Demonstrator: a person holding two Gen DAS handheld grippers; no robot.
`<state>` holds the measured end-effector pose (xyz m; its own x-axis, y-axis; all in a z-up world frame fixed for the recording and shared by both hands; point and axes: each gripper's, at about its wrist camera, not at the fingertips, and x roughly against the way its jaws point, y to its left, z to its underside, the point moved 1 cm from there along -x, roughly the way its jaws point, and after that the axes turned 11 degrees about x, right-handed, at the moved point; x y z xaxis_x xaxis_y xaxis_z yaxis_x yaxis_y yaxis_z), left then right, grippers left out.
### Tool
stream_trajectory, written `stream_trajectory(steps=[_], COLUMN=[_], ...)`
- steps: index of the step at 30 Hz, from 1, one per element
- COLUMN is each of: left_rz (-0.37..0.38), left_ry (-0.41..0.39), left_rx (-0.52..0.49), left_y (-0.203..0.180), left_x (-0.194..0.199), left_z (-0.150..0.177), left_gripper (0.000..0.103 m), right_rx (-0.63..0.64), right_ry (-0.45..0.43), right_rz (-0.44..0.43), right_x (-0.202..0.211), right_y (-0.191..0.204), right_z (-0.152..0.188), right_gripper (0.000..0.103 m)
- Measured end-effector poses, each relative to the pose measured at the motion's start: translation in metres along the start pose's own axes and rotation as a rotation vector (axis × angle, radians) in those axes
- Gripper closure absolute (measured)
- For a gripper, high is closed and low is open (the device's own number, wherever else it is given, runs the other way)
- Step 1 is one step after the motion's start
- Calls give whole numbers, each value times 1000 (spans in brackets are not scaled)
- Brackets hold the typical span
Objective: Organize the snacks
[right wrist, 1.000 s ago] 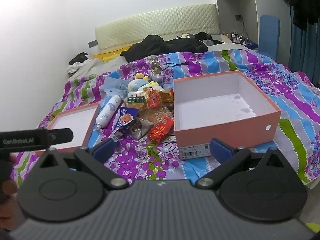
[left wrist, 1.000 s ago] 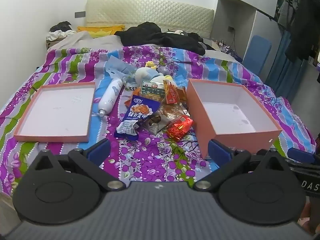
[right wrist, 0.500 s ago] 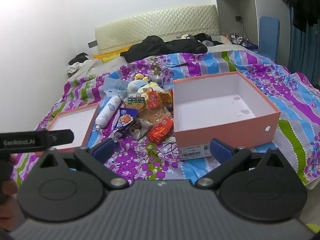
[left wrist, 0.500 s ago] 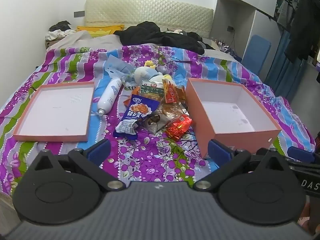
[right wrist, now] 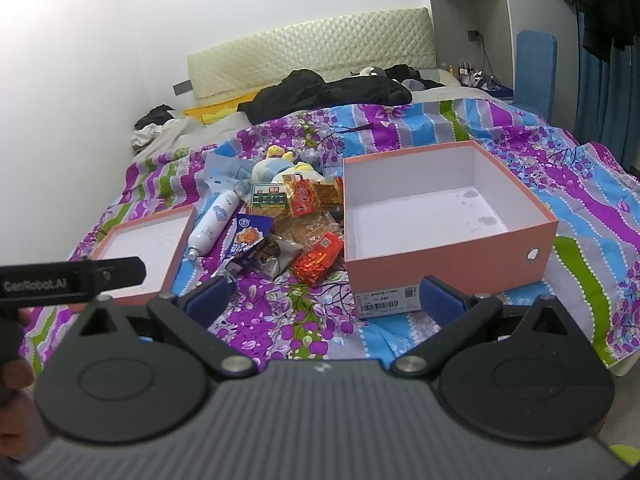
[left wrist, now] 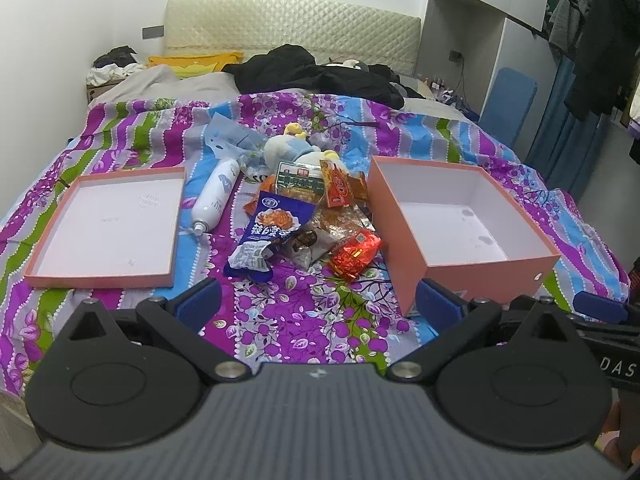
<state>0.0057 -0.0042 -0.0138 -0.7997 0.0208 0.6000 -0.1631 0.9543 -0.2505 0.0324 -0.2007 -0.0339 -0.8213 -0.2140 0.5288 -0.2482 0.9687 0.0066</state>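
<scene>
Both tools, left point(left wrist: 318, 300) and right point(right wrist: 326, 294), hover with jaws apart and empty; the snacks point(left wrist: 308, 220) lie just left of the box point(left wrist: 472, 276), dead ahead of the left tool, so it seems nearer.

Beside the box point(left wrist: 472, 280), whose matt pink cardboard walls are showing a smooth white paper lining, a heap of snack packets is lying on the bedspread point(left wrist: 304, 320), a soft printed cloth. The red packet point(left wrist: 354, 254) nearest the box is glinting like crinkled foil, and the blue packet point(left wrist: 272, 232) is looking like glossy plastic film. The white bottle point(left wrist: 214, 200) farther from the box is appearing smooth and slightly shiny, likely plastic. The lid point(left wrist: 106, 222), well apart from the box, is showing the same matt cardboard. Behind the box, the plush toy point(left wrist: 288, 148) is looking fuzzy, and the headboard point(left wrist: 292, 28) is showing a quilted, faintly shiny covering.
</scene>
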Motion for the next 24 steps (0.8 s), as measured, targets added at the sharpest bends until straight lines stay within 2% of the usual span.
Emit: stream_trajectory(steps=[24], left_rz=[-5], left_ry=[14], left_rx=[1], left_y=[4], left_x=[-2], left_z=[-6], left_gripper=[0], right_rx=[27], right_ry=[9], right_rz=[-25], right_x=[-7], right_y=[9], right_z=[-2], right_gripper=[0])
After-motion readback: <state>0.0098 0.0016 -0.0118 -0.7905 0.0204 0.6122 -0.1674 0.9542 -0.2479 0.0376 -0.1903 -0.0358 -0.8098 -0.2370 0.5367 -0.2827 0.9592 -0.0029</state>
